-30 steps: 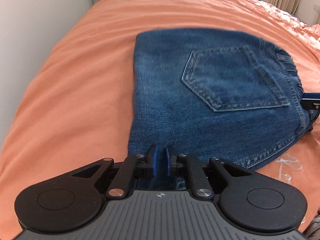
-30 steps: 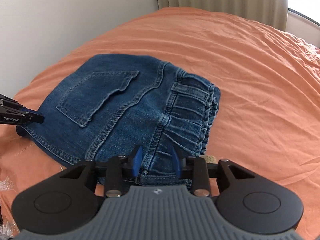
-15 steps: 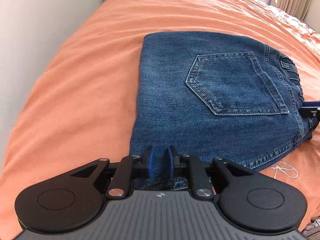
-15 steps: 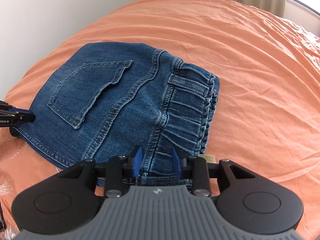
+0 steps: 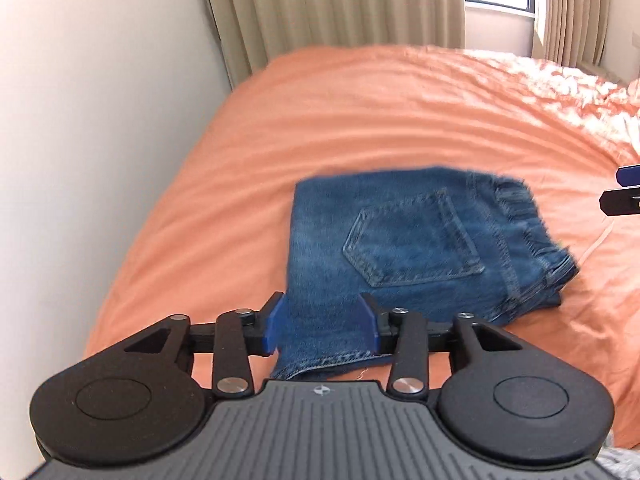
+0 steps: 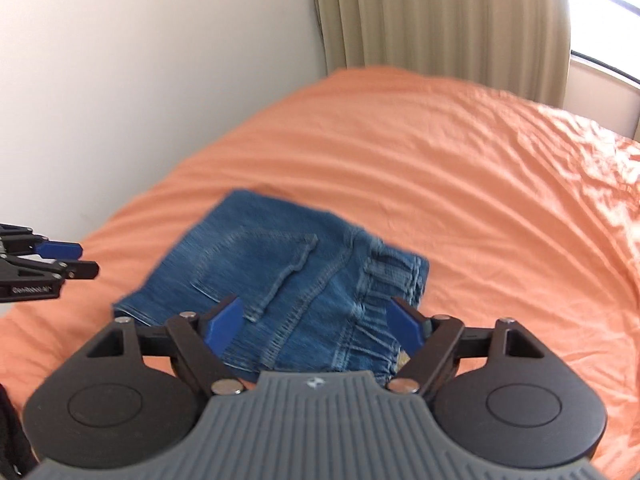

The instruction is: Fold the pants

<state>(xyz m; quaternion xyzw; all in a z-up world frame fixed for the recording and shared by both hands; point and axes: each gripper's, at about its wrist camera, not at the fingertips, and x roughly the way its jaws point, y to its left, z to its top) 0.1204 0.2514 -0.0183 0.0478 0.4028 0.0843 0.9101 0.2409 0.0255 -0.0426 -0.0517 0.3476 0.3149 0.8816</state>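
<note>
The blue denim pants (image 5: 404, 248) lie folded into a compact rectangle on the orange bed, back pocket up, elastic waistband at the right. They also show in the right wrist view (image 6: 288, 280). My left gripper (image 5: 322, 326) is open and empty, raised above the near left edge of the pants. My right gripper (image 6: 316, 326) is open wide and empty, raised above the near waistband edge. The left gripper's fingers (image 6: 60, 256) show at the left edge of the right wrist view, and the right gripper's fingers (image 5: 624, 196) at the right edge of the left wrist view.
The orange bedsheet (image 5: 360, 120) spreads wide around the pants. A white wall (image 5: 80, 120) runs along the bed's left side. Beige curtains (image 6: 420, 16) and a window stand at the far end.
Both grippers let go of the pants, opened, and pulled back and up. The pants now lie flat, farther away in both views.
</note>
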